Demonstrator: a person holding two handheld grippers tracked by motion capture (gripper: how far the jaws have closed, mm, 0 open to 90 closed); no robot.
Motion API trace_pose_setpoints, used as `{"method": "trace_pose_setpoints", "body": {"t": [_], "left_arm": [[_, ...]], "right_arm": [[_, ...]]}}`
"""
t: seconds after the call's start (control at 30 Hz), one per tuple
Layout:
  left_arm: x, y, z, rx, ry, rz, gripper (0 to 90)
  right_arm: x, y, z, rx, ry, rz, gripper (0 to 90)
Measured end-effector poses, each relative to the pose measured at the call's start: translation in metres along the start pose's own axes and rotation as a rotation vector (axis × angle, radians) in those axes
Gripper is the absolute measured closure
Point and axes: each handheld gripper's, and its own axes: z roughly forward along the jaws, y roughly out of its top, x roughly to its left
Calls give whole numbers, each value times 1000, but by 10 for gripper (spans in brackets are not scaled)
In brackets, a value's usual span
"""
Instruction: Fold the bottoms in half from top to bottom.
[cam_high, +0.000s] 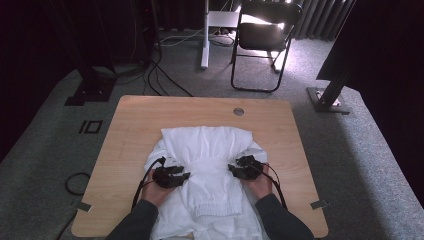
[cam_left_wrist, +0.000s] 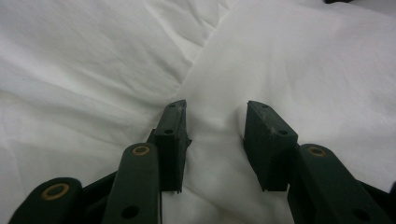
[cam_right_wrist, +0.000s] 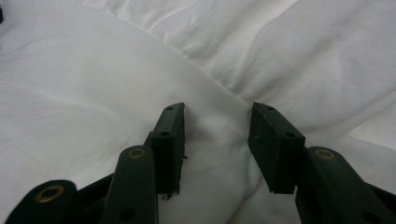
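Both forearms come in from the near edge, dark sleeves to the wrists. The left gripper (cam_high: 170, 177) and right gripper (cam_high: 246, 168) sit level with each other, angled slightly inward, jaws standing apart with a clear gap between them and pointing forward and down.

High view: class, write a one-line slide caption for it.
Two hand-held grippers, left gripper and right gripper, rest on a white garment on a wooden table.

Room with grey carpet and dark surrounds.
A wooden counter (cam_high: 135, 115) stands on grey carpet (cam_high: 350, 150); behind it, a black folding chair (cam_high: 265, 35), white post (cam_high: 204, 35), floor cables (cam_high: 160, 80), bright backlight.
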Motion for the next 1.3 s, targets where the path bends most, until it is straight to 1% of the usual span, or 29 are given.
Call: {"method": "trace_pose_setpoints", "body": {"t": [0.03, 0.07, 0.1, 0.13, 0.2, 0.23, 0.27, 0.33, 0.37, 0.4, 0.43, 0.5, 0.57, 0.6, 0.63, 0.67, 0.73, 0.77, 0.87, 0.93, 0.97, 1.0, 1.03, 1.07, 1.13, 1.17, 1.2, 1.23, 1.3], "left_arm": [[-2, -2, -2, 1, -16, 7, 583], [-5, -3, -5, -5, -11, 28, 561], [-5, -2, -9, -22, 8, 47, 554], [-4, 1, -14, -50, 29, 50, 541], [7, 11, -24, -116, 80, 25, 486], [16, 20, -30, -146, 111, 0, 439], [23, 25, -32, -161, 126, -13, 399], [43, 40, -33, -179, 189, -49, 345], [43, 40, -33, -179, 189, -49, 320], [65, 52, -27, -176, 217, -101, 293], [75, 56, -22, -173, 226, -124, 288], [92, 63, -11, -151, 241, -160, 252], [105, 66, 3, -109, 260, -196, 207], [110, 66, 10, -93, 262, -218, 185], [110, 66, 10, -93, 262, -218, 180], [117, 66, 21, -69, 248, -251, 172], [118, 66, 30, -51, 244, -252, 165], [119, 66, 33, -32, 243, -251, 166], [120, 65, 42, -2, 233, -251, 167], [121, 63, 44, 10, 221, -259, 177], [121, 63, 44, 10, 221, -259, 208], [122, 62, 45, 6, 207, -259, 222], [122, 62, 45, 6, 207, -259, 242], [121, 62, 43, 9, 198, -246, 315], [120, 63, 42, 14, 179, -235, 469], [119, 63, 42, 19, 168, -226, 530], [119, 63, 43, 16, 158, -226, 590], [118, 63, 43, 16, 151, -228, 624], [118, 63, 43, 15, 144, -229, 675]], "right_arm": [[2, -2, -1, -4, 0, -1, 552], [4, -3, -2, -3, -2, -6, 552], [6, -4, -3, -6, -3, -12, 552], [6, -5, -3, -5, -3, -16, 552], [5, -5, -3, -8, 3, -8, 552], [4, -5, -3, -8, 5, -4, 552], [4, -5, -3, -10, 7, -4, 552], [4, -5, -3, -15, 6, -4, 551], [4, -5, -3, -15, 6, -4, 551], [4, -6, -3, -18, 7, -4, 551], [4, -6, -3, -19, 9, -2, 551], [3, -6, -3, -19, 14, 1, 551], [3, -6, -3, -23, 19, 6, 551], [2, -6, -3, -24, 21, 4, 551], [2, -6, -3, -24, 21, 4, 551], [2, -7, -3, -25, 24, 3, 551], [2, -7, -3, -27, 25, 4, 551], [2, -7, -3, -27, 25, 3, 551], [2, -7, -3, -27, 23, 2, 551], [2, -7, -3, -28, 23, 2, 551], [2, -7, -3, -27, 22, 3, 551], [2, -7, -3, -27, 20, 2, 551], [2, -7, -3, -26, 21, 1, 551], [2, -7, -3, -26, 23, 3, 551], [1, -6, -3, -21, 28, 4, 550], [0, -5, -4, -15, 38, 8, 550], [-3, -3, -5, -20, 53, 12, 551], [-6, -1, -8, -39, 64, 17, 551], [-15, 6, -18, -99, 39, 32, 550]]}}
